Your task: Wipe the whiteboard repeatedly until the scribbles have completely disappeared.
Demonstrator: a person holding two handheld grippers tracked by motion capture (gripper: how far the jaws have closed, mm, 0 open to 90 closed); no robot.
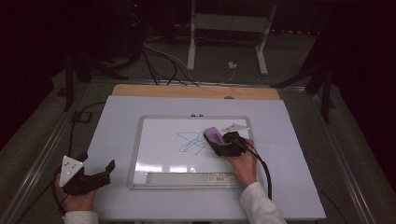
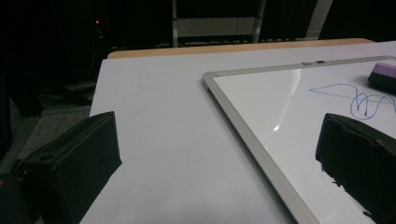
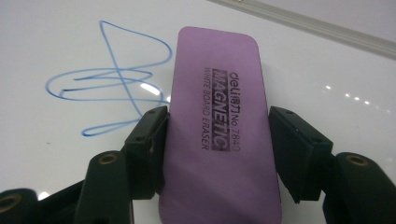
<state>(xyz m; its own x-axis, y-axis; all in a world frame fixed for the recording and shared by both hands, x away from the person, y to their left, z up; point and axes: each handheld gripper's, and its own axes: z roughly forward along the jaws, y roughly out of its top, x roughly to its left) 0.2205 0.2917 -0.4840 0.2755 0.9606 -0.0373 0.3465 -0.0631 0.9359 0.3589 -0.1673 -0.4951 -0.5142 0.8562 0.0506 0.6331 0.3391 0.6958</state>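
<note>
A framed whiteboard lies in the middle of the white-covered table, with a blue scribble drawn near its centre. My right gripper holds a purple magnetic eraser flat on the board, just right of the scribble. In the right gripper view both jaws press the eraser at its sides, and the scribble lies to its upper left. My left gripper rests open at the table's front left, off the board. Its view shows the board's frame, the scribble and the eraser farther off.
A long pen tray runs along the board's near edge. The table's wooden back edge shows beyond the white cover. Cables and a white stand are on the floor behind. White cover surrounds the board on all sides.
</note>
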